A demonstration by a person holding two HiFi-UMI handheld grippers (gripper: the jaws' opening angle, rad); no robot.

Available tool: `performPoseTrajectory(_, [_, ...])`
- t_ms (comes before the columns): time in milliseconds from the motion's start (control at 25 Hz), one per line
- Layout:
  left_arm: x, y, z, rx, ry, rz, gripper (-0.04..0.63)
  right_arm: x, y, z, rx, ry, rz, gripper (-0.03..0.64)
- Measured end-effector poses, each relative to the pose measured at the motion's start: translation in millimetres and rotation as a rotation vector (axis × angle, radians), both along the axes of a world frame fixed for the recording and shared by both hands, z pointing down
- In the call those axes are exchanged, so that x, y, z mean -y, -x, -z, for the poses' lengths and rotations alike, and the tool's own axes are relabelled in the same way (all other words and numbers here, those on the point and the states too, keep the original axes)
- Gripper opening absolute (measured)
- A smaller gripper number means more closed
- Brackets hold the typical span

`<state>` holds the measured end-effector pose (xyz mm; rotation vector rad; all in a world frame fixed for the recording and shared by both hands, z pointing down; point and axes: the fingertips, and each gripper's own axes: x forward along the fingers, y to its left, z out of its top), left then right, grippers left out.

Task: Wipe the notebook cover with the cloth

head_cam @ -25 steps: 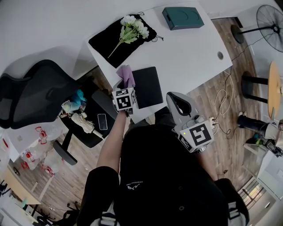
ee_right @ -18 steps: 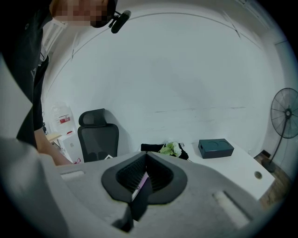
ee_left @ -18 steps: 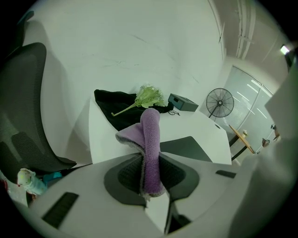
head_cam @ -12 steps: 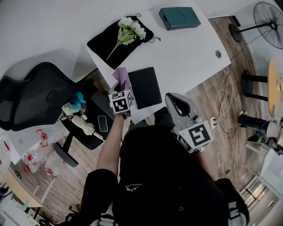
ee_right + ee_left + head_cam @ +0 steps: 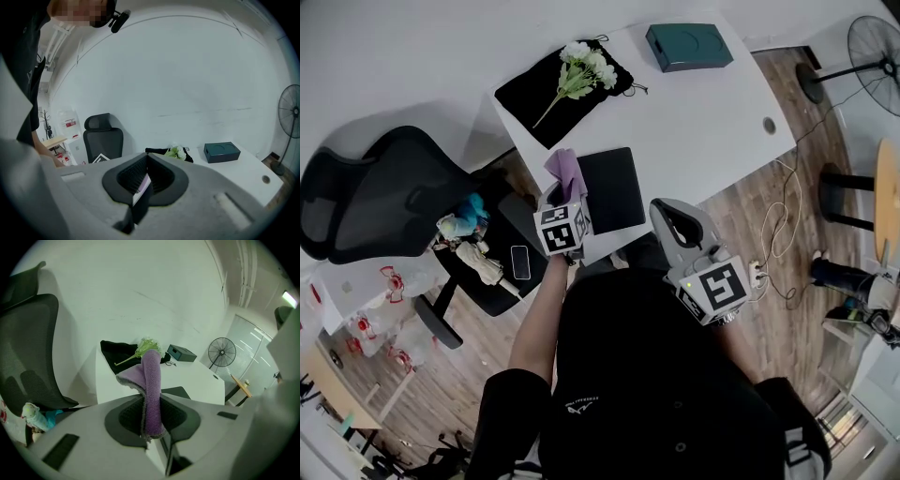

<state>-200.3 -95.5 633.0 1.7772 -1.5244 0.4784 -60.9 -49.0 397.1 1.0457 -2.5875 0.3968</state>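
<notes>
white desk point(image 5: 694, 122): left gripper point(image 5: 151, 411) clamps purple cloth point(image 5: 151, 376) beside black notebook point(image 5: 611, 187)

I see an office here: a white desk point(image 5: 694, 122) with a cable grommet point(image 5: 769, 125), a black mesh office chair point(image 5: 384, 202) beside it, a pedestal fan point(image 5: 874, 47) on the wood-look floor point(image 5: 731, 199), and a glass partition point(image 5: 255, 345) further back.

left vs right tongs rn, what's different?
Left tongs are shut on the purple cloth; right tongs are shut with nothing between them. Left tongs sit at the table's near-left corner, just left of the black notebook; right tongs sit nearer the person's body, off to the notebook's right. Shared: both point across the table.
</notes>
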Motion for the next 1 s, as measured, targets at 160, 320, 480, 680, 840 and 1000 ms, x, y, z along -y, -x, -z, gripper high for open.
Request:
performPoseTrajectory(160, [-9, -7, 11, 0.001, 0.002, 0.021, 0.072, 2, -6, 1, 0.020, -0.001, 0.040, 0.002])
performPoseTrajectory(320, [-17, -17, 20, 0.004, 0.003, 0.040, 0.072, 3, -14, 2, 0.034, 0.000, 0.086, 0.003])
performPoseTrajectory(480, [-21, -32, 29, 0.005, -0.001, 0.056, 0.072, 7, -27, 6, 0.061, 0.003, 0.117, 0.003])
performPoseTrajectory(680, [-22, -55, 34, 0.013, -0.008, 0.058, 0.072, 11, -45, 5, 0.079, 0.000, 0.146, 0.002])
performPoseTrajectory(840, [-21, -80, 36, 0.013, -0.007, 0.039, 0.072, 12, -62, 6, 0.089, -0.001, 0.156, 0.003])
performPoseTrajectory(1000, [-18, -102, 33, 0.013, 0.001, 0.012, 0.072, 14, -75, 6, 0.094, -0.006, 0.167, 0.002])
